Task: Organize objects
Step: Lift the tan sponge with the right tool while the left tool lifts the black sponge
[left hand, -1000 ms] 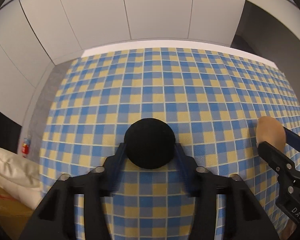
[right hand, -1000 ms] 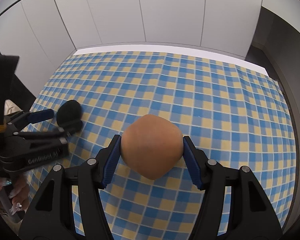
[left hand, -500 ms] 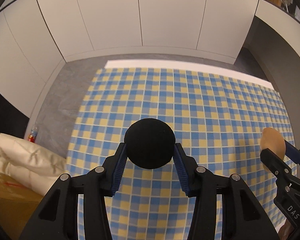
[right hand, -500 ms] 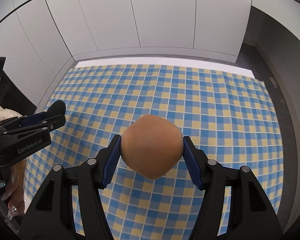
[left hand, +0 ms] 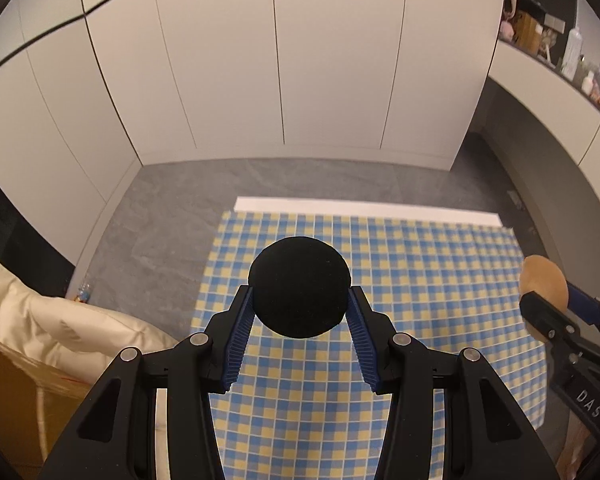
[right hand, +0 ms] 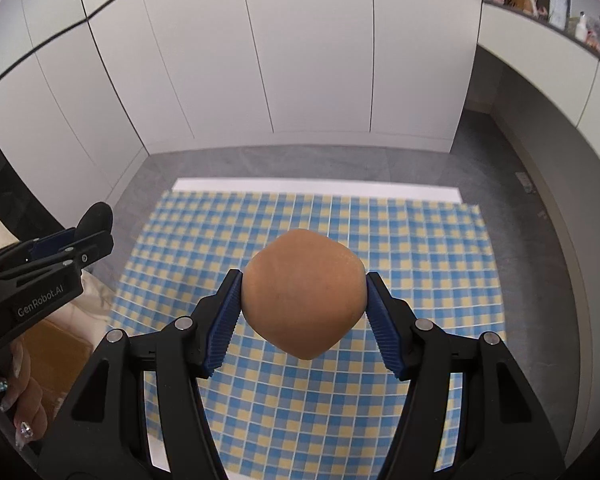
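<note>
- The left gripper (left hand: 300, 304) is clamped on a round black foam-looking ball (left hand: 299, 286). Both blue ribbed pads (left hand: 239, 338) press into its sides, so the jaws are only partly apart, just as wide as the ball.
- That ball is up in the air, well clear of the blue-and-yellow checked tablecloth (left hand: 420, 280) below it. Nothing else touches it.
- The right gripper (right hand: 304, 304) is doing the same thing with a tan, rounded, slightly pointed sponge-like lump (right hand: 303, 298). Its blue pads (right hand: 382, 342) pinch it left and right, and the pointed end hangs down between the fingers.
- The tan lump sits noticeably wider than the black ball, so the right jaws stand a bit further apart than the left ones.
- From the left wrist view, the right gripper pokes in at the right edge with the tan lump sticking out past its tip. From the right wrist view, the left gripper shows at the left edge with the black ball (right hand: 96, 216) at its tip.
- The cloth lies flat on a grey floor (left hand: 160, 216), with a white strip (left hand: 360, 208) along its far edge and white cabinet panels (left hand: 280, 60) beyond.
- Near left there's a cream pillow-like bundle (left hand: 40, 304) on a brown cardboard box (left hand: 16, 396).
- A hand with long decorated nails (right hand: 20, 400) shows under the left gripper in the right wrist view.
</note>
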